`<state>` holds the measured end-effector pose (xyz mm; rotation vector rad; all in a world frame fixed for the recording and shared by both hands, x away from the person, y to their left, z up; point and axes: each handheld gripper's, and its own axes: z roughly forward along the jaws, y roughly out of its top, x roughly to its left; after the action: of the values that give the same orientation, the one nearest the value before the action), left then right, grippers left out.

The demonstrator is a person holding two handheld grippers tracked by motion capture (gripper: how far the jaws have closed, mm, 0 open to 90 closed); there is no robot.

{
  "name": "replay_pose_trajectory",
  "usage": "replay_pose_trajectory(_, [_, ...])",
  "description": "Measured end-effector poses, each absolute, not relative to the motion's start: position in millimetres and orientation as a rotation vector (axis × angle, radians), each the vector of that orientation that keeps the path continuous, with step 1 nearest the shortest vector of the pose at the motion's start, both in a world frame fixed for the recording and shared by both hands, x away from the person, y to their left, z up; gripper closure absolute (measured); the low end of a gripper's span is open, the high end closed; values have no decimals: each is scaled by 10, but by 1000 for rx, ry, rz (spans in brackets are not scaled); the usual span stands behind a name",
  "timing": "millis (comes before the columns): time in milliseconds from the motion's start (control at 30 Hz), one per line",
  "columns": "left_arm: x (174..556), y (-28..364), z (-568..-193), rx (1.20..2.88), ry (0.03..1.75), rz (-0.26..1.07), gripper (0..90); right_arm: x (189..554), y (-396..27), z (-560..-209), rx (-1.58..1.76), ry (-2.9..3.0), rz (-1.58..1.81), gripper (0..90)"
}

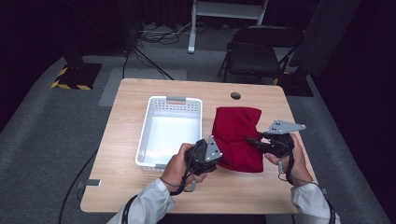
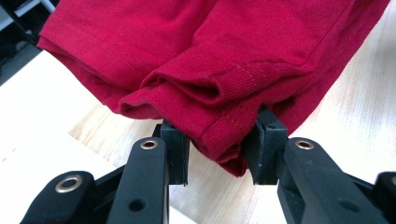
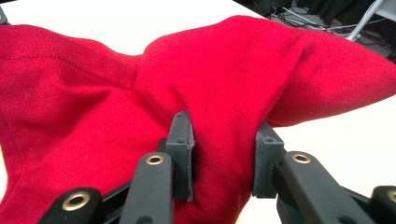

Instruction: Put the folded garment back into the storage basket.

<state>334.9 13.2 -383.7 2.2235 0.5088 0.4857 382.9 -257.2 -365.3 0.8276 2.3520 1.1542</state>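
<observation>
A folded red garment point(image 1: 237, 137) lies on the wooden table point(image 1: 140, 184), right of a white basket point(image 1: 147, 126). My left gripper point(image 1: 218, 156) is shut on the garment's near-left edge; in the left gripper view its pads point(image 2: 180, 154) pinch several stacked hems of the red garment point(image 2: 196, 60). My right gripper point(image 1: 252, 140) is shut on the cloth's right side. In the right gripper view a thick bunch of the red garment point(image 3: 93, 107) is squeezed between the pads point(image 3: 181, 154), and the fabric rises off the tabletop.
The white basket's inside is bare. A round cable hole point(image 1: 236, 95) is in the table's far edge. Behind the table stand a dark folding chair point(image 1: 254, 53) and a white stand leg point(image 1: 192, 28), with cables on the floor.
</observation>
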Motion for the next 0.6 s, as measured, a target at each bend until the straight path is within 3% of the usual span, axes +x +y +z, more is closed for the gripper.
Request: replay_pose_trajectory(600, [3350, 451, -3694, 2181, 567, 542, 650, 3943, -2238, -3500, 774, 2348, 1186, 670])
